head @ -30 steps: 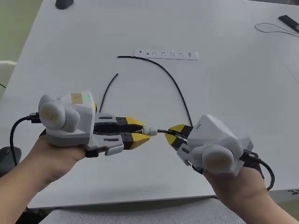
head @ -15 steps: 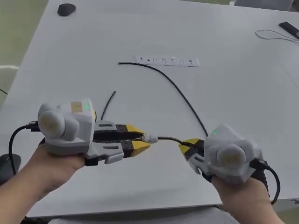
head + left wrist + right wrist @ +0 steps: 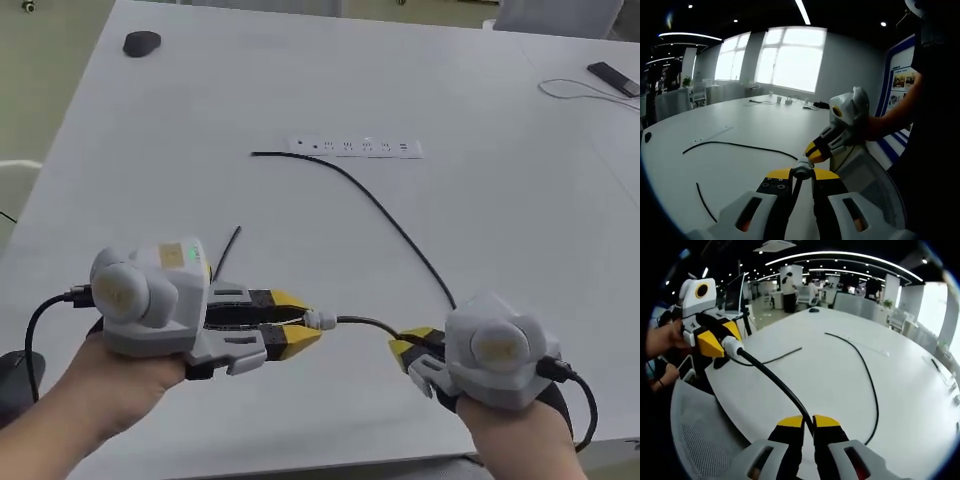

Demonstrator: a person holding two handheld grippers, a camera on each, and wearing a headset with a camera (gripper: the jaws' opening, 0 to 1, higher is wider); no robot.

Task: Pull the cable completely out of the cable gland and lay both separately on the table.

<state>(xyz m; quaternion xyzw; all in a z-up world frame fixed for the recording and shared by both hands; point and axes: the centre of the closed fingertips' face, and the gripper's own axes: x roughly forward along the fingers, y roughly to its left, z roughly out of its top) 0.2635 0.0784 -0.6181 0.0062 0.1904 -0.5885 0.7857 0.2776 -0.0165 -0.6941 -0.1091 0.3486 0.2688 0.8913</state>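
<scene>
While aloft, cable gland [image 3: 318,321] around cable [image 3: 365,323]

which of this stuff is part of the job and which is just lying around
For the job: long black cable, small white cable gland, left hand-held gripper shut on the gland, right hand-held gripper shut on the cable.
Lying about: flat white power strip, short black wire, dark oval mouse.

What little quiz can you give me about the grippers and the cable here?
1. True or false: the left gripper holds the gland.
2. What lies just beyond the cable's far end? A) power strip B) cup C) book
3. Fill in: the right gripper is shut on the ____.
Key: 1 true; 2 A; 3 cable.
</scene>
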